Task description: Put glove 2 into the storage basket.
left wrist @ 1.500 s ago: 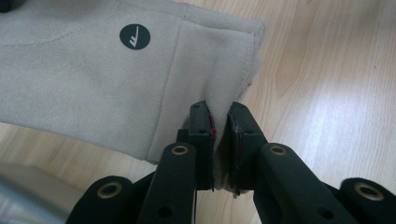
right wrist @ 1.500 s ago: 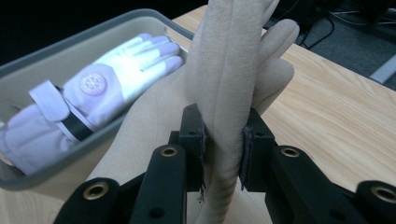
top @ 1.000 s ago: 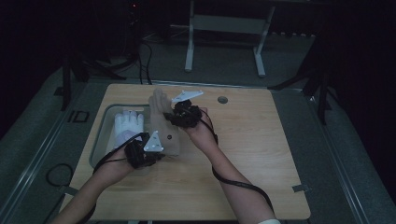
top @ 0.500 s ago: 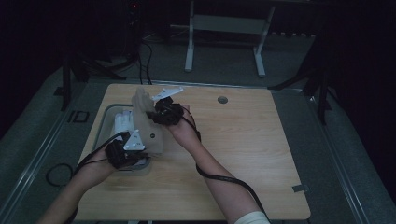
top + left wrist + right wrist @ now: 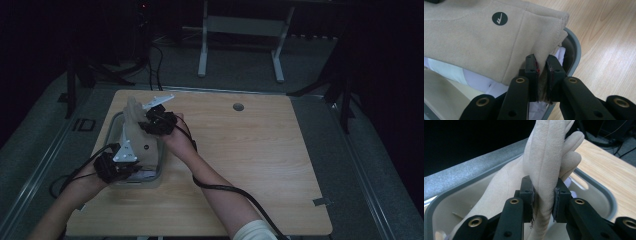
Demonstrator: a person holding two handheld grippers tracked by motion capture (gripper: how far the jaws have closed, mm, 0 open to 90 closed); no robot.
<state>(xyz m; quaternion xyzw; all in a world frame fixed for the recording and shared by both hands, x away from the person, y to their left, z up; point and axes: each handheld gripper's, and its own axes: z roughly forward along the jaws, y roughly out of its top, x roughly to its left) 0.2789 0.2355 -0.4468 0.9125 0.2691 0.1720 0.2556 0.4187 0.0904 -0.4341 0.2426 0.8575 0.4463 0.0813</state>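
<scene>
Left-centre of the high view: a person w/ a gripper in each hand holds a beige glove (image 5: 131, 131) over a grey tub (image 5: 161, 159) on the wooden table (image 5: 260, 150). Left gripper (image 5: 117, 167), lower left of frame, has its jaws pinched tight on the glove's cuff corner (image 5: 543, 58), near the round dark logo (image 5: 499, 18). Right gripper (image 5: 150, 121), just above centre-left, is clamped on the bunched glove fingers (image 5: 544, 170), jaws a bit wider apart. White items lie in the tub beneath the glove.
</scene>
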